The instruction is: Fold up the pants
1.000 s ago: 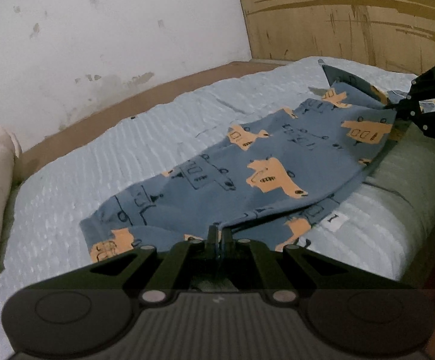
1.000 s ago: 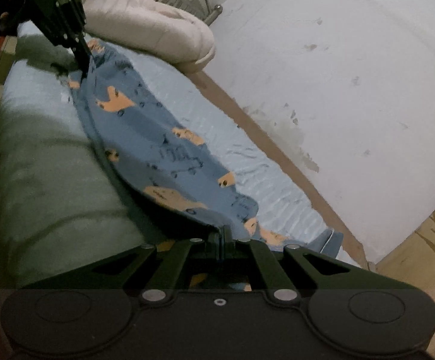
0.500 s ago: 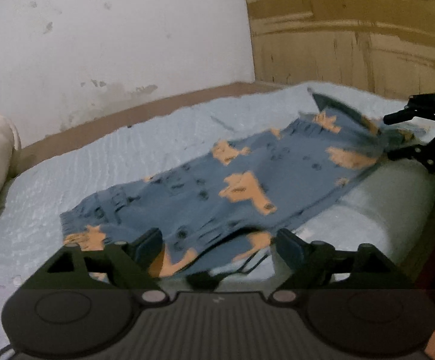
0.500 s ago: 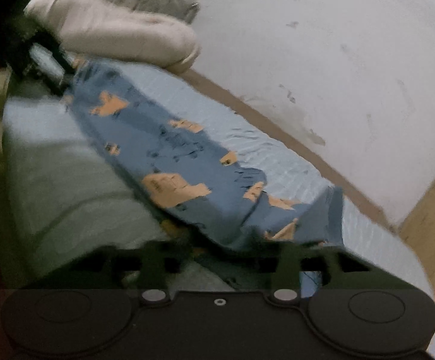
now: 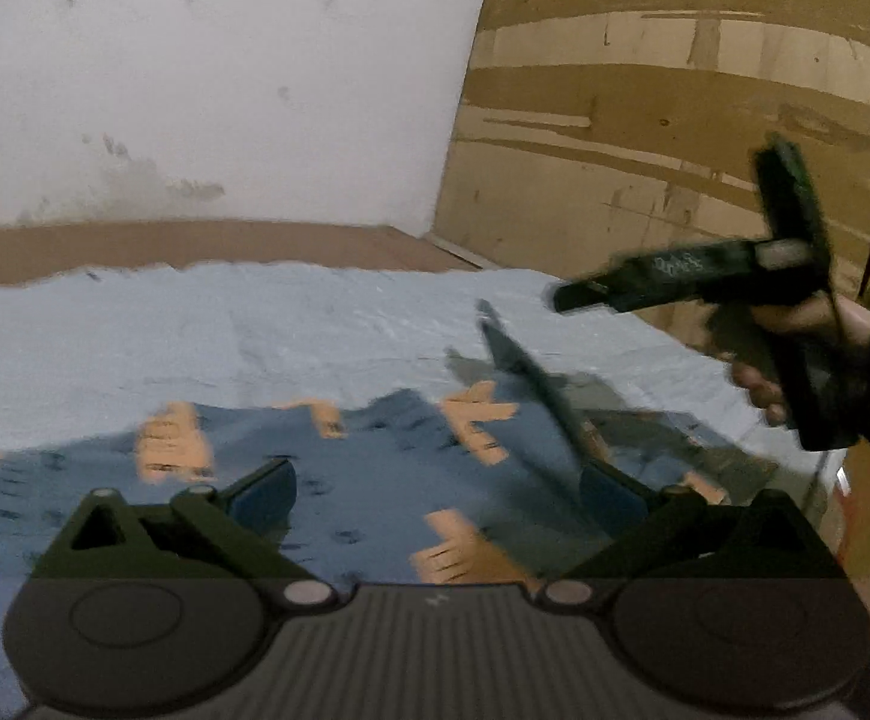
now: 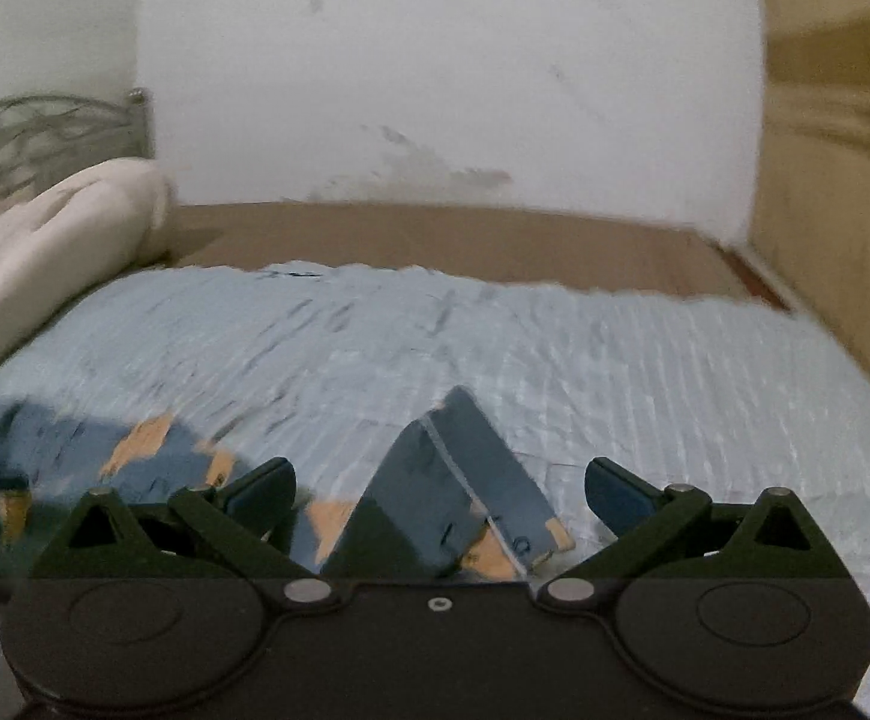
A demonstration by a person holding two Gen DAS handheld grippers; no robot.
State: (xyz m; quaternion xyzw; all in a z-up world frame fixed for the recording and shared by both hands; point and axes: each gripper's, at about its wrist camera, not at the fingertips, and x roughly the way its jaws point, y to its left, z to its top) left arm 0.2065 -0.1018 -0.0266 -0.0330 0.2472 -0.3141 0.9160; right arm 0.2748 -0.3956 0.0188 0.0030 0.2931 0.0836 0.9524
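Note:
Blue pants with orange prints lie spread on the light blue bed cover. My left gripper hovers over them with its jaws opening wide; the cloth lies below and touches neither pad. In the right wrist view a raised corner of the pants stands up between the fingers of my right gripper. Its jaws are opening too, and neither pad presses on the cloth. A person's hand holds the right gripper at the right edge of the left wrist view, above the pants.
A cream pillow lies at the left end of the bed before a metal headboard. A brown strip of mattress runs along the white wall. A wooden wardrobe stands at the right end.
Both grippers were shut on the pants' near edge; both have let go, opened wide and swung away. The pants dropped flat onto the cover. The right gripper rolled level.

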